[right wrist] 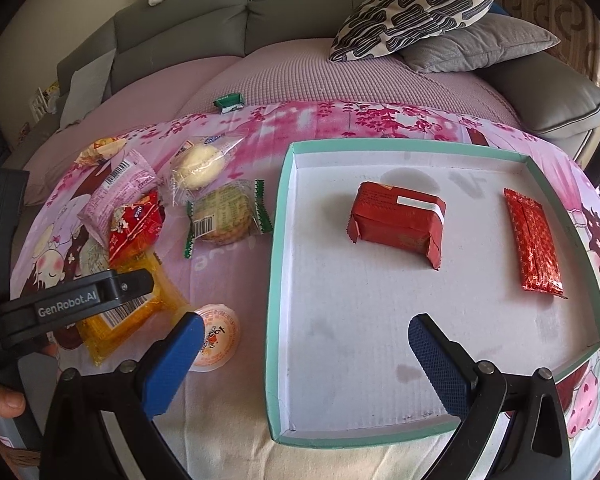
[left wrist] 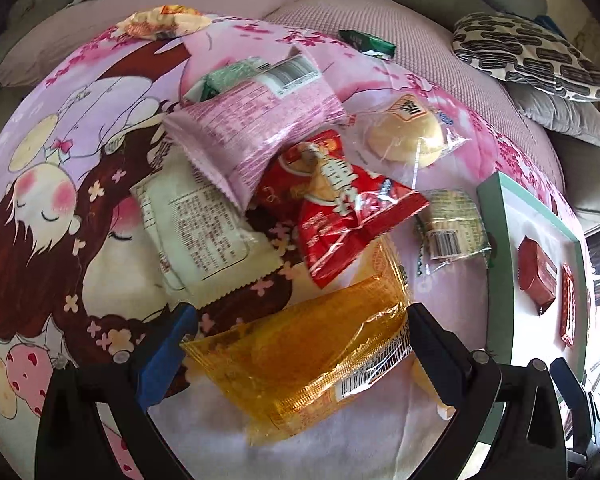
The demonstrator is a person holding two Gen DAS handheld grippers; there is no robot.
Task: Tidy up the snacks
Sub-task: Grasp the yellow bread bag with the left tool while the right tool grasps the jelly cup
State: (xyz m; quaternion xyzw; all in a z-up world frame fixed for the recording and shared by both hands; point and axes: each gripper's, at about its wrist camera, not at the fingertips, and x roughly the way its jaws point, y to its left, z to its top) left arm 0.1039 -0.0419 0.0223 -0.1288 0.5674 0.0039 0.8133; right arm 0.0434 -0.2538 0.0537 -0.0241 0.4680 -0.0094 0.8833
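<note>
My left gripper [left wrist: 302,310] is open, its fingers straddling an orange-yellow packet [left wrist: 300,360] that lies flat on the cartoon blanket. Beyond it is a pile: a red packet [left wrist: 340,208], a pink packet [left wrist: 252,136] and a white packet [left wrist: 196,232]. In the right wrist view, the left gripper [right wrist: 140,292] sits over the same orange packet [right wrist: 100,332]. My right gripper [right wrist: 306,322] is open with nothing between its fingers, hovering over the near left edge of the teal-rimmed tray [right wrist: 278,216]. The tray holds a red block packet [right wrist: 396,220] and a flat red packet [right wrist: 534,244].
A jelly cup [right wrist: 218,336] lies by my right gripper's left finger. A green-wrapped cookie [right wrist: 224,216], a clear-wrapped pastry [right wrist: 198,166] and a small green packet [right wrist: 228,101] lie further off. Cushions [right wrist: 416,12] and the grey sofa back stand behind. A thumb [right wrist: 4,400] shows at lower left.
</note>
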